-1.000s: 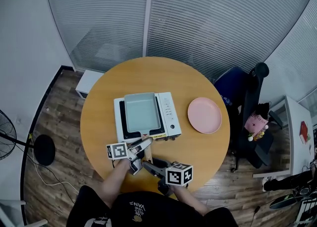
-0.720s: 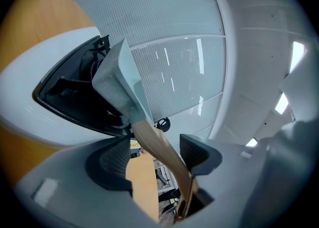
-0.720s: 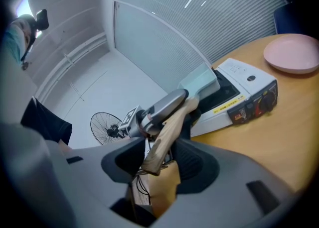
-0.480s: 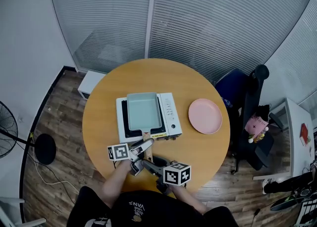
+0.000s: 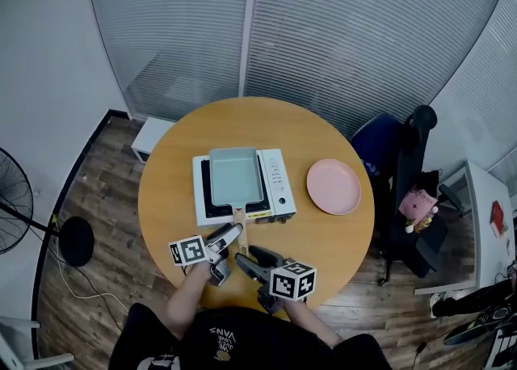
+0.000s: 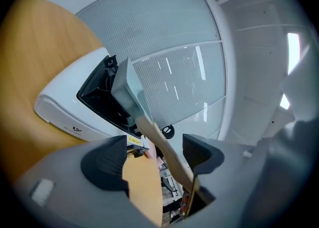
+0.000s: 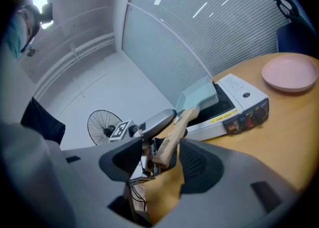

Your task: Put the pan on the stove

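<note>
Pan (image 5: pixel 235 175) on stove (image 5: pixel 279 187); handle (image 6: pixel 149 127) btw left hand-held gripper (image 6: pixel 154 153) jaws, just opened.

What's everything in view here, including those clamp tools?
table: one, round wooden, mid-room
stove: one, white, on the table
pan: one, pale blue-grey with wooden handle, on the stove
plate: one, pink, on the table right of the stove
chair: one, blue, right of the table
fan: one, black, floor at left
left gripper: one, grey, jaws open, just been opening, handle between them
right gripper: one, grey, jaws open, just been opening, handle's end between them
</note>
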The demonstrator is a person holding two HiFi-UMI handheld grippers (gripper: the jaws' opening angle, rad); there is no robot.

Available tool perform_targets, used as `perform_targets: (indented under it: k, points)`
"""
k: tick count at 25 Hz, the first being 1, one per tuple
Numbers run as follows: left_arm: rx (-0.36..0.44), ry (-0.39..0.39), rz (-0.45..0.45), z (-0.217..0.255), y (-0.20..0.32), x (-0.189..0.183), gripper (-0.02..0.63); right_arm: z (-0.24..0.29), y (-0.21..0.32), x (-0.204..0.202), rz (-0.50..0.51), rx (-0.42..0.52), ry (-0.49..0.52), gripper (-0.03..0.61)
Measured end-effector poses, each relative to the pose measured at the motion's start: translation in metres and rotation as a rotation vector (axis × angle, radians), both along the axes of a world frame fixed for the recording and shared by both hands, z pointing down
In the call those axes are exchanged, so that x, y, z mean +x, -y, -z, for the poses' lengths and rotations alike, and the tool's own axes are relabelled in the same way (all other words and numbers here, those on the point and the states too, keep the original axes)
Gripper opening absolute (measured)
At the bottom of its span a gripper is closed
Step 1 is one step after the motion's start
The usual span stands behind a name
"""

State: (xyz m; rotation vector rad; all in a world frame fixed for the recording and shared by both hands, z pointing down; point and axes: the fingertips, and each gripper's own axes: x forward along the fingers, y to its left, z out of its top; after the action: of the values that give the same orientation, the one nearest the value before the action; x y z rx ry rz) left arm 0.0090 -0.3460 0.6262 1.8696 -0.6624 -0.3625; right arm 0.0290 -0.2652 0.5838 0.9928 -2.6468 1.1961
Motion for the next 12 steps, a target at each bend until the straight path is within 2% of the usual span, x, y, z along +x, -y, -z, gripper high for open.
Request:
perform_targets:
  k: [8, 12]
  points:
    - [0.071, 0.062, 0.073, 0.021, -0.023, -0.012, 0.334, 0.010, -0.021, 0.024, -0.063, 0.073, -0.062, 0.202]
    - [0.145, 0.120, 0.098, 0.040, -0.039, -0.018, 0.330, 0.013, -0.034, 0.039, -0.111, 0.102, -0.071, 0.124]
